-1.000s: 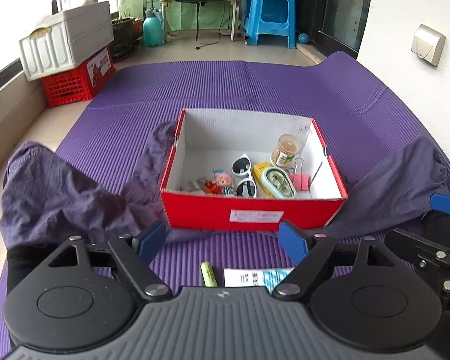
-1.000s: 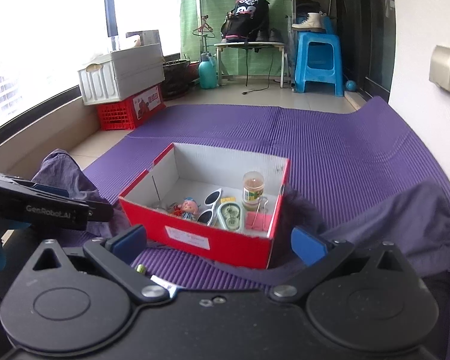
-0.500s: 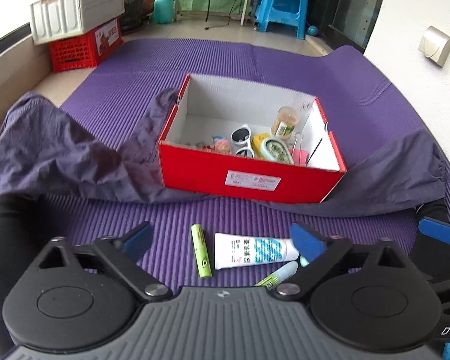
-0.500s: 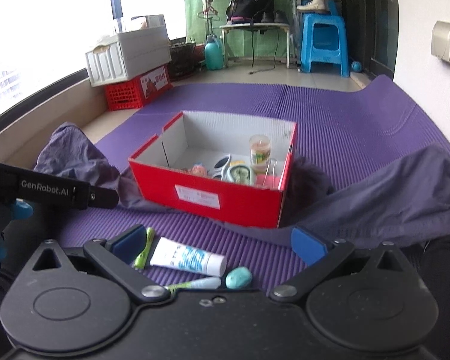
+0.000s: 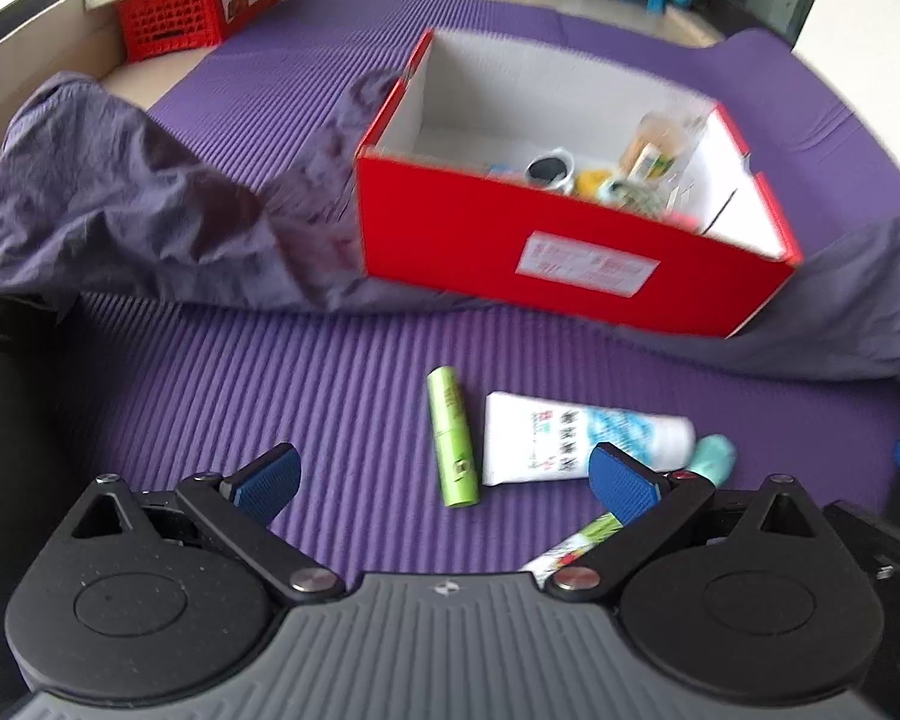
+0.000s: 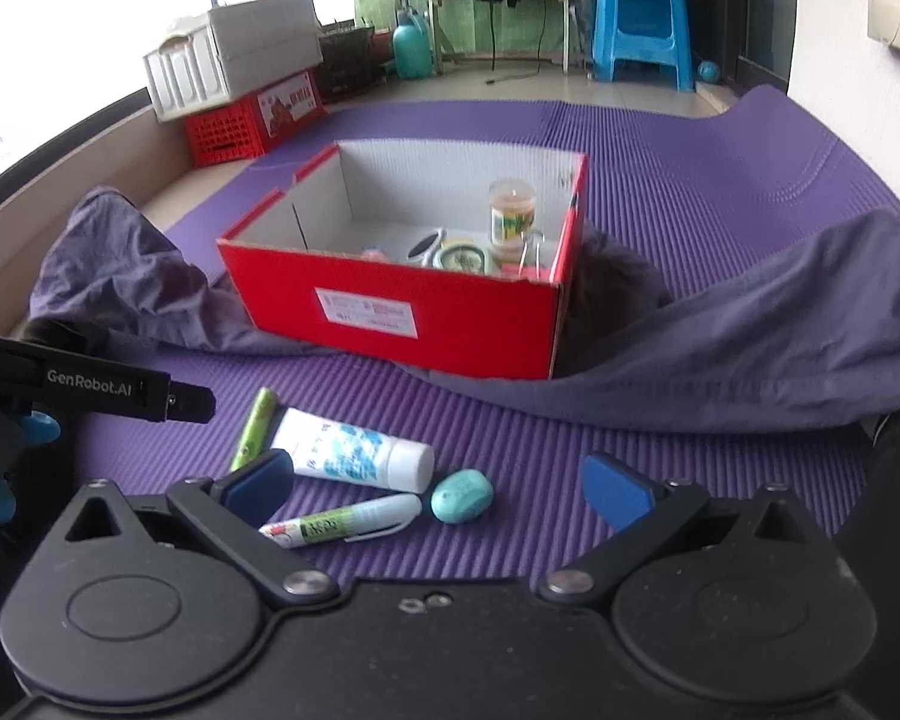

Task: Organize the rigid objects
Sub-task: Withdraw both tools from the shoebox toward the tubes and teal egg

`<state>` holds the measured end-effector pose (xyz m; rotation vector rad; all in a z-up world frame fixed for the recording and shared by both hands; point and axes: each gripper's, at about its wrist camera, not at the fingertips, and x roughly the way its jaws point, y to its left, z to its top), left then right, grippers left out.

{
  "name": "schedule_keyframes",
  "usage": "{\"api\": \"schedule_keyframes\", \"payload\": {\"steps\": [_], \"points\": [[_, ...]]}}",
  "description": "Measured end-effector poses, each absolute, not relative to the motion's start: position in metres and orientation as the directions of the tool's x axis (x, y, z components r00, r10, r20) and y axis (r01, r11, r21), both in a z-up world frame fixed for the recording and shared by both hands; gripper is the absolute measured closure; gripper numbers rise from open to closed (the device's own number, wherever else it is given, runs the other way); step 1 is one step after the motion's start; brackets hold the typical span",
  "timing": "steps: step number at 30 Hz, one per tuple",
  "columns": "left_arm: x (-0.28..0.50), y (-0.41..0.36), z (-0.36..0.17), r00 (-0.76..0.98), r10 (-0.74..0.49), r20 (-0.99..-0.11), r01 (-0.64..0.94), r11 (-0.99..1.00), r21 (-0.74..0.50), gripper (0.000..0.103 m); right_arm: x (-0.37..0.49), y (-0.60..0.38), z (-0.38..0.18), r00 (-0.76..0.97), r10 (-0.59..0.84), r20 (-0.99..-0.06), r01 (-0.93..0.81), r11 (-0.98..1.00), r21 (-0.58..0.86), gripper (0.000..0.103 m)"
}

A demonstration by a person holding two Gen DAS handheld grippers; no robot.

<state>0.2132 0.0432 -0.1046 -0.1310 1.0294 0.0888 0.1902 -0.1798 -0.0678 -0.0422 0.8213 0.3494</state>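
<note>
Both claws, left gripper (image 5: 444, 477) and right gripper (image 6: 438, 489), are spread wide, holding nothing. Grey cloth (image 6: 750, 336) wraps around the red box (image 6: 402, 312); its contents look blurry.

Soft daylight floods in from the window (image 6: 60, 48) at far left — blown out to pure white. The left wrist view is motion-blurred, smearing the red box (image 5: 564, 252); both fisheye views bend and darken at the edges.

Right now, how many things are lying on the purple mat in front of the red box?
4: a green tube leftmost, a white tube beside it, a pen in front, and a teal pebble rightmost. The grippers may hide more.
</note>
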Motion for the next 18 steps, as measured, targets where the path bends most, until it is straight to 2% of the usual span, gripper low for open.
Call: {"api": "schedule_keyframes", "payload": {"steps": [12, 18], "points": [[0.237, 0.057, -0.161, 0.450, 0.071, -0.890, -0.186, 0.982, -0.015, 0.000, 0.213, -0.177, -0.111, 0.558, 0.266, -0.786, -0.315, 0.944, 0.096, 0.002], [0.248, 0.055, -0.173, 0.455, 0.111, -0.884, -0.186, 0.982, 0.027, 0.000, 0.226, -0.172, -0.130, 0.532, 0.248, -0.810, -0.316, 0.945, 0.081, 0.009]]}}
